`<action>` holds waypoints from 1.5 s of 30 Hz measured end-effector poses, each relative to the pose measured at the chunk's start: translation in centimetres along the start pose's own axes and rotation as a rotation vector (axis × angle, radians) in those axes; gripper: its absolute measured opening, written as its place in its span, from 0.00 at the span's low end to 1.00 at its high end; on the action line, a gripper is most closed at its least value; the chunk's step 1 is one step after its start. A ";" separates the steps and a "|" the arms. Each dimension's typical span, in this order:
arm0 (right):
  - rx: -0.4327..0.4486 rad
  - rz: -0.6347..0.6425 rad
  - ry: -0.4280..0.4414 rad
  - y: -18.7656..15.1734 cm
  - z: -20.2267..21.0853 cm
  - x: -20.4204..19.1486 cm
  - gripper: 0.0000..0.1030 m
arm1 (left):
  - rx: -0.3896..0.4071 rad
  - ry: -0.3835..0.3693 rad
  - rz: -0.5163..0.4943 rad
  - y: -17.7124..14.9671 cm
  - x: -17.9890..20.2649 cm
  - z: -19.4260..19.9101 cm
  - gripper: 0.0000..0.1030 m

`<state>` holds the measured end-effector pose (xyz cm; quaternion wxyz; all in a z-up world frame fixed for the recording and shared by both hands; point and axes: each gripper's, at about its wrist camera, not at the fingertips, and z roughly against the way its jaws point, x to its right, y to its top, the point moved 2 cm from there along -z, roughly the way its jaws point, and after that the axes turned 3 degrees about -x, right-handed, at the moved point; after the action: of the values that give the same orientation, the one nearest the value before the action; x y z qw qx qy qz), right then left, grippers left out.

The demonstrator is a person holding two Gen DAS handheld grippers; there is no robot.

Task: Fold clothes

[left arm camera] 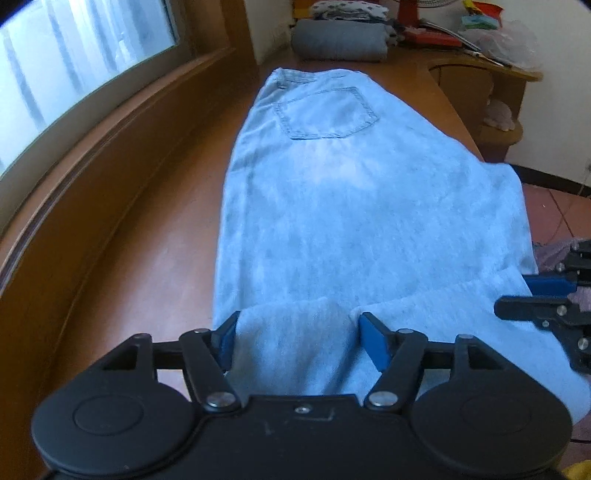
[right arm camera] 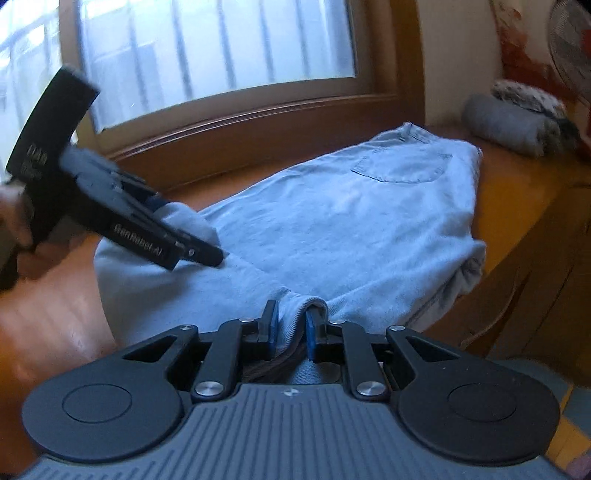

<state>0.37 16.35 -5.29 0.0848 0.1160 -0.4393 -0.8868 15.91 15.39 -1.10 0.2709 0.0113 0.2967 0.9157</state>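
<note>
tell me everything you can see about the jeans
The jeans are pale blue denim, spread flat along a wooden table, a stitched back pocket facing up at the far end. The near end is lifted: the right gripper pinches a fold, while the left gripper stands open around the cloth.

The jeans (left arm camera: pixel 332 206) are a pale, washed light blue with faint mottling, and their back pocket (left arm camera: pixel 325 112) at twelve o'clock is outlined in slightly darker blue stitching. The table (left arm camera: pixel 155 236) under them is warm orange-brown wood, as is the window frame (right arm camera: pixel 236 107) at eleven o'clock. The left gripper (left arm camera: pixel 299 341) is matte black with bright blue pads and silver rivets; the right gripper (right arm camera: pixel 291 328) is black with blue pads too, on a ribbed grey body. At one o'clock a folded garment (left arm camera: pixel 340 40) is plain grey, and on it lies a white cloth (left arm camera: pixel 347 9) with small dark dots. The floor (left arm camera: pixel 554 210) at three o'clock is reddish-brown tile.
</note>
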 end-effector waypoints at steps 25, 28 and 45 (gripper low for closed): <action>-0.036 0.080 -0.027 -3.1 5.6 -6.1 0.74 | -0.007 -0.122 -0.015 -9.9 -4.5 6.5 0.75; -0.033 0.104 -0.044 -3.6 5.3 -7.4 0.73 | 0.005 -0.153 -0.056 -10.3 -4.6 5.4 0.75; -0.050 -0.065 -0.021 -1.1 6.7 -5.6 0.22 | 0.131 -0.268 -0.047 -7.3 -5.2 7.2 0.54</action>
<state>3.83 23.50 -1.48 0.0540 0.1188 -0.4138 -0.9010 25.26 21.60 1.59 0.3279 0.1441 0.3172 0.8781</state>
